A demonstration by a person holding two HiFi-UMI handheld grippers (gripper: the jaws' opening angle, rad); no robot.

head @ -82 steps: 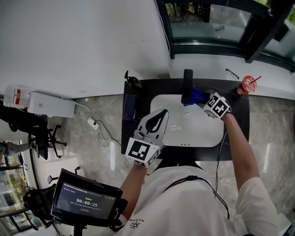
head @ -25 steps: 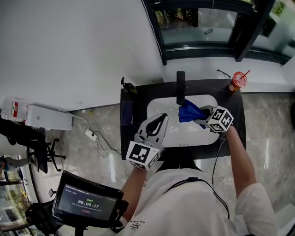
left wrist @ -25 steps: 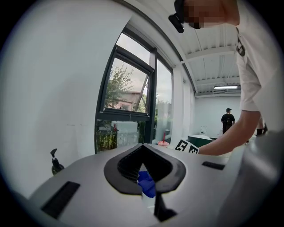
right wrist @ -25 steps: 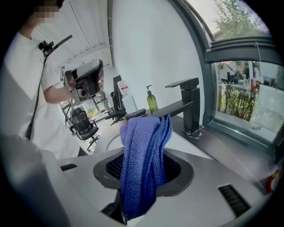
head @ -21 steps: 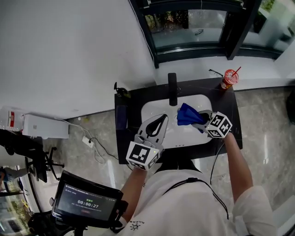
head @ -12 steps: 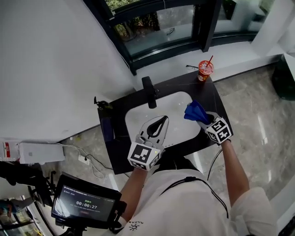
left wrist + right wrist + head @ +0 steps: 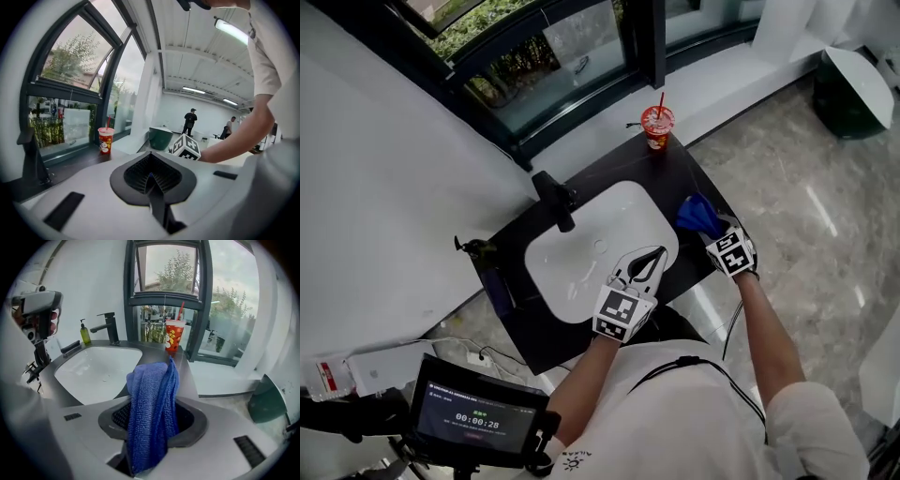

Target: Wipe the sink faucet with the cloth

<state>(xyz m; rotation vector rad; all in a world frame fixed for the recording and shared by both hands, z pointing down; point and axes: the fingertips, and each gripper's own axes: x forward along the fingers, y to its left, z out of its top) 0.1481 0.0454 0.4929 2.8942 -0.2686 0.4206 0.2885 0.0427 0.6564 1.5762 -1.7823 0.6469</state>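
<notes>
The blue cloth [image 7: 151, 408] is clamped between the jaws of the right gripper [image 7: 713, 236], bunched and draped over them so that a padded fold is offered for wiping. It is held above the right edge of the dark counter [image 7: 689, 176], well apart from the black faucet [image 7: 555, 195] behind the white basin [image 7: 581, 258] (so no wiping is under way). The left gripper [image 7: 643, 267] is kept over the basin's near rim, jaws together on nothing, seemingly out of the way.
</notes>
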